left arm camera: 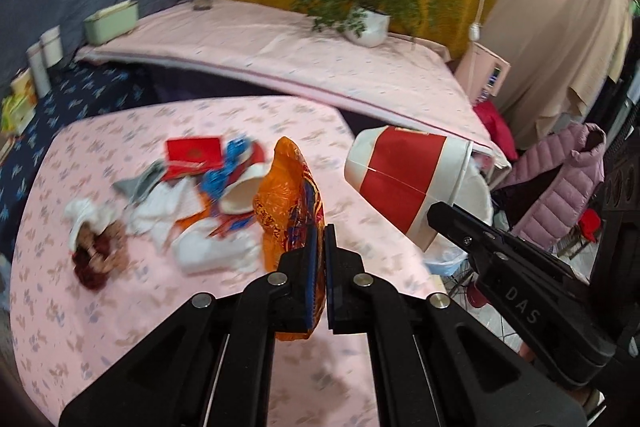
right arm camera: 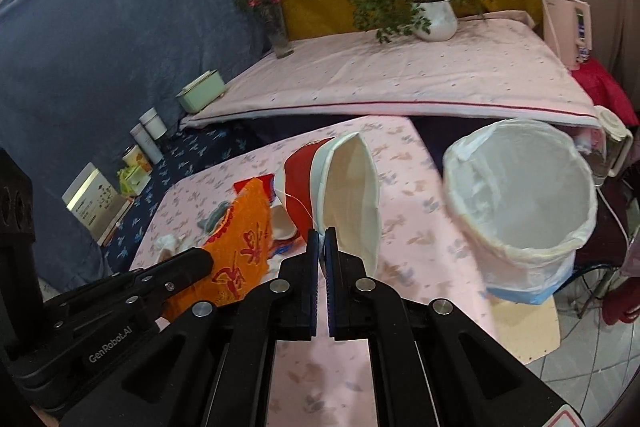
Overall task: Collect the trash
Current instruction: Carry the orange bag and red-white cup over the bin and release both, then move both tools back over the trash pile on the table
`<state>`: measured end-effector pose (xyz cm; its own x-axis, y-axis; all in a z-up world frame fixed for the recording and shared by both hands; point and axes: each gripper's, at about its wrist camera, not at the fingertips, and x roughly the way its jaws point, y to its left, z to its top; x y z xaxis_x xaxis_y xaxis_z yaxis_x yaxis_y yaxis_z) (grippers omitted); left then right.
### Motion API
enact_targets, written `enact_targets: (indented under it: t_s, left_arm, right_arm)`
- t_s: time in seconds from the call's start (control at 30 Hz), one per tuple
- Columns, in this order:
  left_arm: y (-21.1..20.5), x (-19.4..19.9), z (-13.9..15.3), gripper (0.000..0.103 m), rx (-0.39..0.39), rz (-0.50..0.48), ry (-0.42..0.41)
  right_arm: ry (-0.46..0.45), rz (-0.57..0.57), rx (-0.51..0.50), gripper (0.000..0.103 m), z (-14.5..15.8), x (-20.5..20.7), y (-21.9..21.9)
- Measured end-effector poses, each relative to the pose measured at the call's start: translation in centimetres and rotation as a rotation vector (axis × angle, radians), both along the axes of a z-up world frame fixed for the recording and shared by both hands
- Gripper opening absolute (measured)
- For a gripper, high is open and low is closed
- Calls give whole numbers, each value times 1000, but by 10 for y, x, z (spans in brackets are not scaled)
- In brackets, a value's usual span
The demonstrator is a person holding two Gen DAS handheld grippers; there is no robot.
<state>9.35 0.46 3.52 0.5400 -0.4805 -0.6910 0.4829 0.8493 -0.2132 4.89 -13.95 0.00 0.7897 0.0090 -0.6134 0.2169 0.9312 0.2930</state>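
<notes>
Left wrist view: left gripper (left arm camera: 325, 239) with jaws pinched tight on a crinkled orange plastic wrapper (left arm camera: 290, 203) printed with red and blue, lifted above the pink flowered counter (left arm camera: 120, 307). Printing on that wrapper too blurred to read here. Beyond it on the counter, a blurred heap of litter: flat red packet (left arm camera: 194, 155), blue crumpled plastic (left arm camera: 226, 167), white paper cup lying on its side (left arm camera: 244, 193), white tissues (left arm camera: 160, 207), a dark red-brown scrap (left arm camera: 96, 259). To the right, a big red-and-white paper bucket (left arm camera: 404, 183) tipped sideways in the air, its rim gripped by the right gripper, whose black arm reads "DAS".

Right wrist view: right gripper (right arm camera: 322, 239) with jaws closed on the rim of the red-and-white bucket (right arm camera: 348, 187), open mouth turned toward the camera, plain white inside. Further right, just off the counter's edge, a round bin lined with a white plastic bag (right arm camera: 520, 203). At left, the orange wrapper (right arm camera: 244, 239) with large red characters, held in the left gripper (right arm camera: 200, 259), whose black body is lettered "GenRobot.AI". Behind, a white box with small illegible print (right arm camera: 94, 201) on a dark blue cloth.
</notes>
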Motion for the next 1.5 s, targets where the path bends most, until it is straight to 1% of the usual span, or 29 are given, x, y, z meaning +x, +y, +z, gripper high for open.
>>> enact_targets:
  t_s: [0.1, 0.2, 0.37, 0.5, 0.67, 0.73, 0.77, 0.8, 0.83, 0.9, 0.93, 1.0, 1.03, 1.1, 1.2, 1.23, 1.3, 1.33, 1.5]
  left_arm:
    - [-37, 1, 7, 3, 1, -62, -21]
    - [-74, 4, 9, 3, -11, -123, -19]
    - [-130, 12, 7, 3, -40, -222, -15]
    - [-171, 20, 0, 3, -53, -293, 3]
    - [-210, 35, -14, 4, -49, -329, 39]
    - [-221, 43, -21, 5, -43, -326, 60]
    - [-225, 46, -24, 6, -35, -312, 62]
    - [-227, 51, -27, 16, -29, -299, 69]
    - [-228, 54, -30, 30, -24, -289, 80]
    - [-226, 59, -34, 43, -28, -259, 85]
    - [-224, 61, -34, 45, -28, -247, 82]
    - [-219, 66, -35, 45, -26, -234, 83]
    - [-216, 68, -35, 47, -23, -224, 81]
    - [-208, 70, -33, 49, -19, -197, 70]
    - [-195, 72, -29, 50, -11, -157, 51]
    - [-190, 72, -27, 54, -4, -144, 41]
    - [-178, 71, -23, 58, 6, -113, 19]
    - [-171, 69, -21, 60, 9, -99, 5]
    - [-135, 69, -19, 61, 20, -33, -11]
  right_arm:
    - [-4, -78, -6, 4, 0, -5, -34]
    - [-2, -147, -8, 4, -1, -9, -65]
    - [17, -242, -1, 4, -9, -10, -114]
    - [39, -294, 13, 4, -21, -9, -146]
    - [65, -327, 36, 4, -37, 0, -176]
    - [71, -330, 39, 4, -41, 6, -183]
    - [75, -333, 37, 7, -43, 8, -185]
    - [76, -340, 32, 10, -44, 10, -186]
    - [78, -350, 28, 12, -44, 12, -187]
    - [72, -359, 27, 22, -43, 14, -189]
    - [67, -366, 27, 24, -42, 13, -189]
    - [60, -372, 28, 29, -39, 13, -189]
    - [57, -375, 28, 31, -38, 12, -188]
    - [52, -377, 24, 39, -34, 10, -185]
    - [51, -372, 11, 40, -28, 8, -179]
    - [52, -369, 11, 40, -27, 7, -175]
    - [51, -358, 14, 44, -23, 7, -168]
    - [49, -352, 11, 45, -22, 7, -164]
    - [53, -294, -6, 47, -16, 13, -136]
